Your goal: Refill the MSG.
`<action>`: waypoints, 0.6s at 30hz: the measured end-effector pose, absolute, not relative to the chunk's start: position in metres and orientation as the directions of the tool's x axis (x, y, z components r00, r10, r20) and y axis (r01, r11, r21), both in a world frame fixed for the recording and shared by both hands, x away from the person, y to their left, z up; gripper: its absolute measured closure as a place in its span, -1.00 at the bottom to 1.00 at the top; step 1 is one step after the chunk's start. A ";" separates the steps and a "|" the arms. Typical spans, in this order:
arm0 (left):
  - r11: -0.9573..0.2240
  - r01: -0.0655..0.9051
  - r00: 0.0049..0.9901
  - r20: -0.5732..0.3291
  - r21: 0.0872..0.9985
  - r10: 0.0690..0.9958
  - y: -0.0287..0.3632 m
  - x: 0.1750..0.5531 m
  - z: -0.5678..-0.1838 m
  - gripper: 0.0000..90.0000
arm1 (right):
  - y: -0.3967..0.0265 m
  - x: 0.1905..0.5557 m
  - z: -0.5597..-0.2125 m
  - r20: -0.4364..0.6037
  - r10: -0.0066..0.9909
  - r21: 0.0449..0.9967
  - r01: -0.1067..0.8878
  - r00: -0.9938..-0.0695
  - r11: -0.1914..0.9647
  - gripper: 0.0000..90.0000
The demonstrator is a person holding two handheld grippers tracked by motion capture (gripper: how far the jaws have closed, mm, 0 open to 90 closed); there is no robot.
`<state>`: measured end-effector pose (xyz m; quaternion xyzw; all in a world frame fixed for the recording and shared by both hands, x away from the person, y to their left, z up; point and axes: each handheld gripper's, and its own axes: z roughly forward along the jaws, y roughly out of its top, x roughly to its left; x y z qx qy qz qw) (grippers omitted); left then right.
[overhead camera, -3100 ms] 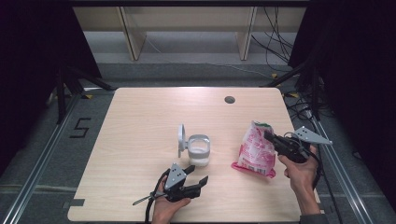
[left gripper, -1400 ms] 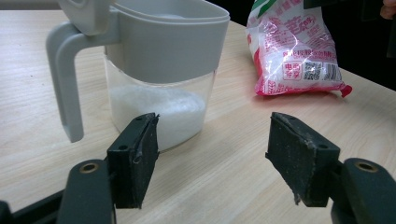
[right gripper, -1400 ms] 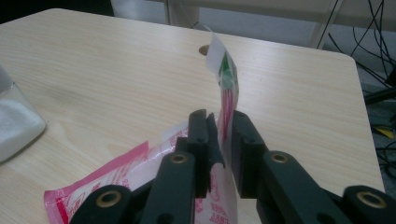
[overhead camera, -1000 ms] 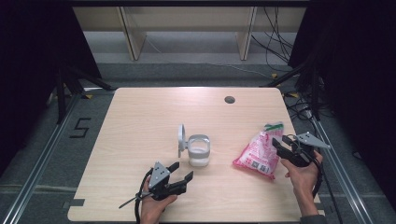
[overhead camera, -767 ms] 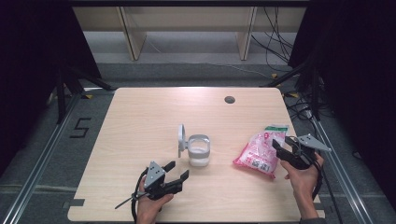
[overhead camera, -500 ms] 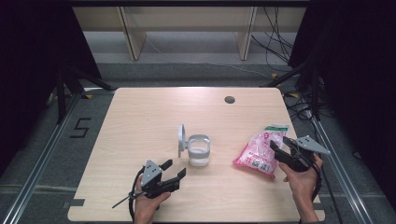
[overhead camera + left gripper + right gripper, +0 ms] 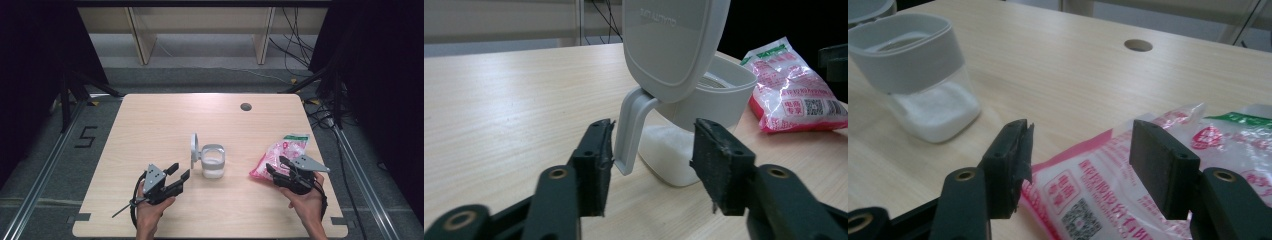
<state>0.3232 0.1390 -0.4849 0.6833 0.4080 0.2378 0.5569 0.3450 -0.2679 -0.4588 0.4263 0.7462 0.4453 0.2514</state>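
A clear container (image 7: 212,161) with a grey rim holds white powder, and its grey flip lid (image 7: 194,150) stands open. A pink printed bag (image 7: 280,152) lies flat to its right. My left gripper (image 7: 179,171) points at the container from the near left, a short way off. Its jaws have just been closing and hold nothing. In the left gripper view, this gripper (image 7: 651,160) frames the lid's hinge arm (image 7: 631,125) farther off. My right gripper (image 7: 1080,160) hovers over the bag's (image 7: 1128,185) near end. Its jaws have just been opening, and the pads stand off the bag.
The light wooden table (image 7: 150,125) has a round cable hole (image 7: 245,106) at the far right. Dark floor, rails and cables surround the table. A cable trails from the left gripper toward the near edge.
The bag, held tilted up three seconds ago, now lies flat, and the right gripper has drawn back from it toward the near edge. The left jaws stand narrower, and that hand has shifted slightly.
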 end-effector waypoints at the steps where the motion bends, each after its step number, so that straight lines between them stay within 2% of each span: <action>1: -0.070 0.296 0.558 -0.113 0.953 0.822 0.141 0.325 -0.484 0.19 | -0.264 0.343 -0.460 0.026 0.859 0.874 0.428 -0.512 0.229 -0.08; 3: -0.062 0.294 0.556 -0.118 0.954 0.823 0.141 0.326 -0.484 0.29 | -0.259 0.340 -0.462 0.045 0.859 0.874 0.436 -0.510 0.213 -0.09; 4: -0.073 0.294 0.550 -0.106 0.953 0.828 0.142 0.326 -0.482 0.39 | -0.259 0.341 -0.463 0.006 0.838 0.875 0.408 -0.546 0.259 -0.09; 6: -0.100 0.278 0.562 -0.078 0.955 0.823 0.142 0.328 -0.481 0.55 | -0.257 0.338 -0.462 -0.010 0.831 0.870 0.404 -0.557 0.281 -0.09; 7: -0.110 0.265 0.562 -0.061 0.958 0.825 0.143 0.330 -0.480 0.61 | -0.252 0.333 -0.461 0.024 0.841 0.862 0.437 -0.540 0.256 -0.09; 9: -0.101 0.256 0.536 -0.054 0.962 0.842 0.142 0.332 -0.479 0.74 | -0.249 0.333 -0.462 -0.005 0.815 0.869 0.400 -0.580 0.291 -0.09; 10: -0.119 0.259 0.533 -0.039 0.958 0.845 0.142 0.334 -0.478 0.75 | -0.245 0.329 -0.462 0.029 0.831 0.862 0.435 -0.555 0.261 -0.09; 12: -0.120 0.255 0.522 -0.032 0.959 0.852 0.141 0.336 -0.477 0.80 | -0.243 0.328 -0.463 -0.006 0.804 0.870 0.394 -0.594 0.298 -0.09; 18: -0.144 0.238 0.537 -0.007 0.961 0.844 0.138 0.339 -0.473 0.90 | -0.234 0.319 -0.464 -0.027 0.773 0.857 0.384 -0.633 0.344 -0.09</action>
